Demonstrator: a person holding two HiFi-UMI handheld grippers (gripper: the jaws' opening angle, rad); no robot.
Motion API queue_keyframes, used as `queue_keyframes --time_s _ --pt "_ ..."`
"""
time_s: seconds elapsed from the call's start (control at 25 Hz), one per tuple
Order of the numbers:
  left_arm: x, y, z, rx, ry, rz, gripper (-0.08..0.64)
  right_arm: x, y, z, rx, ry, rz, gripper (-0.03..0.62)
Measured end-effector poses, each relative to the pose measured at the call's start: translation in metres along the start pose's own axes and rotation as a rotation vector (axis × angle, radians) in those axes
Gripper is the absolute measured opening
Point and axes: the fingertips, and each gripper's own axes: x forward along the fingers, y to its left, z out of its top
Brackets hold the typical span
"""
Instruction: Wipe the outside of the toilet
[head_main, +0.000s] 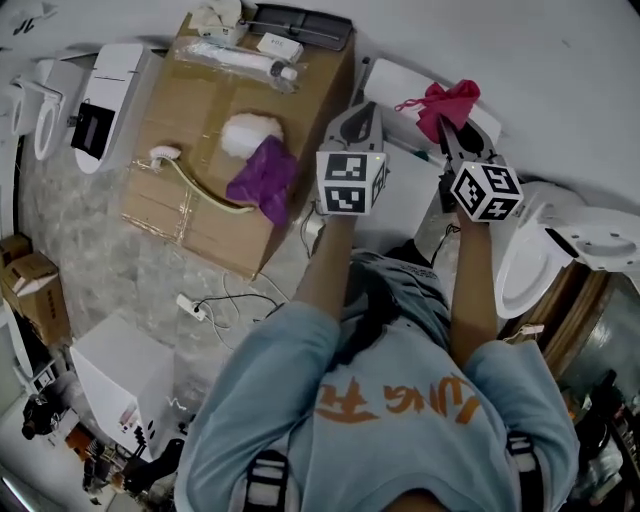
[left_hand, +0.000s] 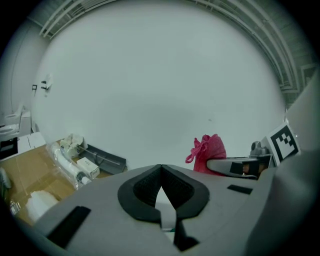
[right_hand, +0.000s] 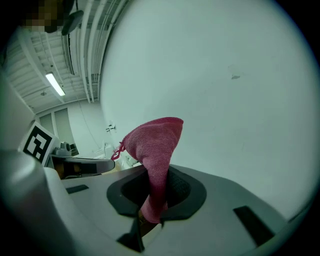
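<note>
In the head view both grippers are held out side by side in front of the person. My right gripper (head_main: 446, 128) (right_hand: 157, 186) is shut on a pink cloth (head_main: 447, 103) (right_hand: 156, 145), which bunches up above the jaws. My left gripper (head_main: 361, 114) (left_hand: 160, 176) is shut, its tips touching with nothing between them. The pink cloth (left_hand: 208, 152) also shows to the right in the left gripper view. A white toilet (head_main: 532, 262) stands below and right of the right gripper, with a white flat part (head_main: 402, 84) under the grippers.
A cardboard box (head_main: 180, 205) at the left carries a purple cloth (head_main: 262, 178), a white fluffy pad (head_main: 250, 133), a curved brush (head_main: 195, 185) and small packets. More white toilet parts (head_main: 105, 100) lie at the far left. Cables (head_main: 225, 300) trail on the floor.
</note>
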Motion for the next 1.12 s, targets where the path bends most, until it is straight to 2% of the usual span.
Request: queue_keyframes --time_s 0.36,0.8,1.12 --pt "0.038 0.048 -0.016 -0.075 0.053 0.047 0.020 0.077 0.002 -0.003 -0.121 0.110 0.078 0.071" --pt "0.092 0.069 -0.034 -0.038 0.141 0.025 0.020 0.165 -0.021 -0.035 -0.195 0.227 0.138 0.071" --pt "0.125 0.077 -0.042 -0.018 0.167 -0.018 0.020 0.217 -0.028 -0.058 -0.255 0.309 0.197 0.072"
